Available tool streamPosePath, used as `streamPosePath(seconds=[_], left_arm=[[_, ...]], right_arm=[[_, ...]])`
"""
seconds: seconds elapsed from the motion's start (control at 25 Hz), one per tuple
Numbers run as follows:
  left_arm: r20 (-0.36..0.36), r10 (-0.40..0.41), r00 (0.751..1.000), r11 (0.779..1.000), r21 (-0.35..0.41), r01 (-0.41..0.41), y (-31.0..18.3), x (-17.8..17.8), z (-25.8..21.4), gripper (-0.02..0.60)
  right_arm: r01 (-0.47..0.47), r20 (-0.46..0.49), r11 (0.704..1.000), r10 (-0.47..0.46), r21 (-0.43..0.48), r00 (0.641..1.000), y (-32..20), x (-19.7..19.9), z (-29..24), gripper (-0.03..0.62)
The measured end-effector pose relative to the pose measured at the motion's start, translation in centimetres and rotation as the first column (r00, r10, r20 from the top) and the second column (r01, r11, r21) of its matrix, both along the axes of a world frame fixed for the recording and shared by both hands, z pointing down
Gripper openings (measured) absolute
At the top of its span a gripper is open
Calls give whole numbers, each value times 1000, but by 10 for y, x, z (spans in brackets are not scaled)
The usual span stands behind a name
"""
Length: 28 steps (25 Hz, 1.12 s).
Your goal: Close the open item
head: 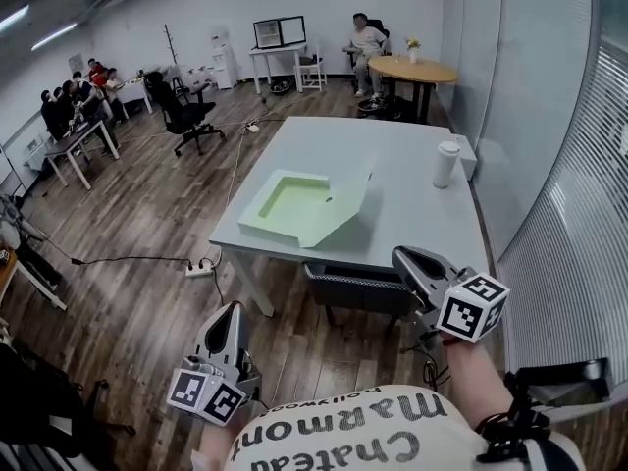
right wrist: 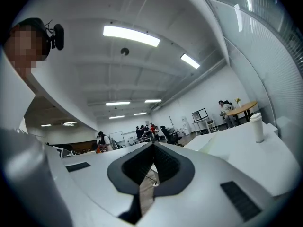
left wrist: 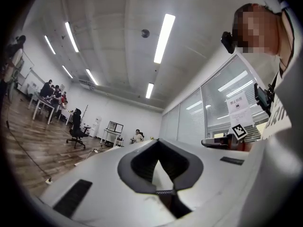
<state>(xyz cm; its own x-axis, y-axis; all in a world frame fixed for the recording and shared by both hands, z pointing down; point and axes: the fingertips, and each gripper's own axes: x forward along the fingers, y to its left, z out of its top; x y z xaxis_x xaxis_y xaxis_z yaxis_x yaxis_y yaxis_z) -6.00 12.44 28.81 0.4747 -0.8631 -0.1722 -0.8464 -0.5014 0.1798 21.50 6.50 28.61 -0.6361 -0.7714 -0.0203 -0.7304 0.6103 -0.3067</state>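
Head view: green box open, empty, on table; left gripper and right gripper both pressed together.

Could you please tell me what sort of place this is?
Probably an open-plan office: a rolling office chair, people gathered around desks at the back left, and a glass partition wall on the right.

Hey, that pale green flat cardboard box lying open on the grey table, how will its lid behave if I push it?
The pale green flat cardboard box looks shallow and empty, so probably light; it may slide on the smooth grey table. Its half-raised lid looks like thin sheet, likely to flex before folding over.
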Motion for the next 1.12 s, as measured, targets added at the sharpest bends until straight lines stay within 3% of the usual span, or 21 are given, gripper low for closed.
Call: streamPosePath(seconds=[0.24,0.4,0.52,0.72,0.92,1.12], left_arm=[[-43,6,999,999,43,-4,-43,15,-8,-5],[-44,-47,998,996,70,50,-62,13,-4,-2],[-46,-97,994,994,48,99,-70,3,5,-2],[-83,-114,990,993,-13,113,-97,-12,20,-5],[-53,-23,998,999,-29,21,-146,-2,19,-5],[-15,64,998,998,-20,-64,-213,-9,10,-5]], right_arm=[[1,8,1000,-1,20,1000,-60,17,-5,-5],[23,33,999,-23,25,999,-91,21,-2,-4],[51,73,998,-54,34,996,-105,16,-1,-5],[146,179,982,-165,117,970,-120,2,-8,-3],[41,89,988,-54,147,995,-154,9,-5,-3],[-72,119,986,54,152,991,-198,14,-17,-4]])
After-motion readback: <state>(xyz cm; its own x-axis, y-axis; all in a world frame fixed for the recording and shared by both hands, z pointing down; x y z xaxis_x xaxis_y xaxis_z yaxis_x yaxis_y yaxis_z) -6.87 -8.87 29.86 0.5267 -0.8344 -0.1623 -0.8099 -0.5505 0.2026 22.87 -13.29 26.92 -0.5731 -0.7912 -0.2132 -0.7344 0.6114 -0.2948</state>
